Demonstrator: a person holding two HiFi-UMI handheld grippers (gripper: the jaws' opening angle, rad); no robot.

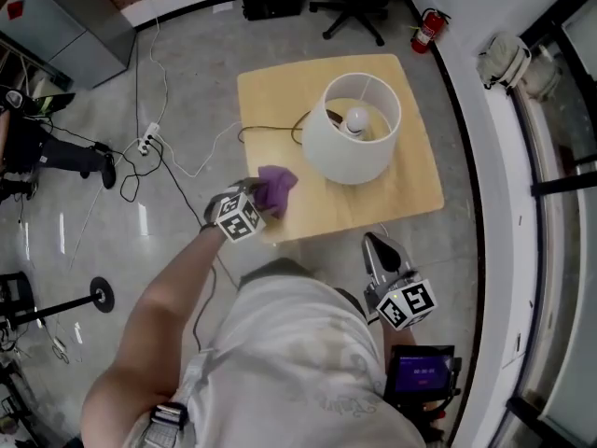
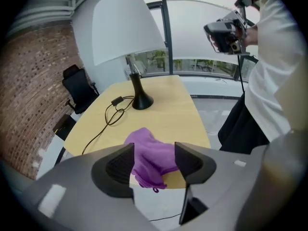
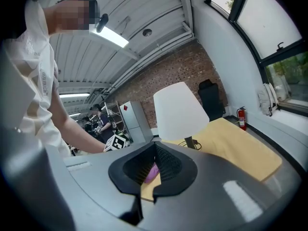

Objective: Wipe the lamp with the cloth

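cloth [image 2: 150, 161] lies on table [image 2: 168, 107] edge between parted jaws of left gripper [image 2: 154, 147].

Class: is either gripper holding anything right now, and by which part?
Nothing is held. The left gripper is open around the purple cloth, which lies at the edge of the table; the right gripper is shut and empty.
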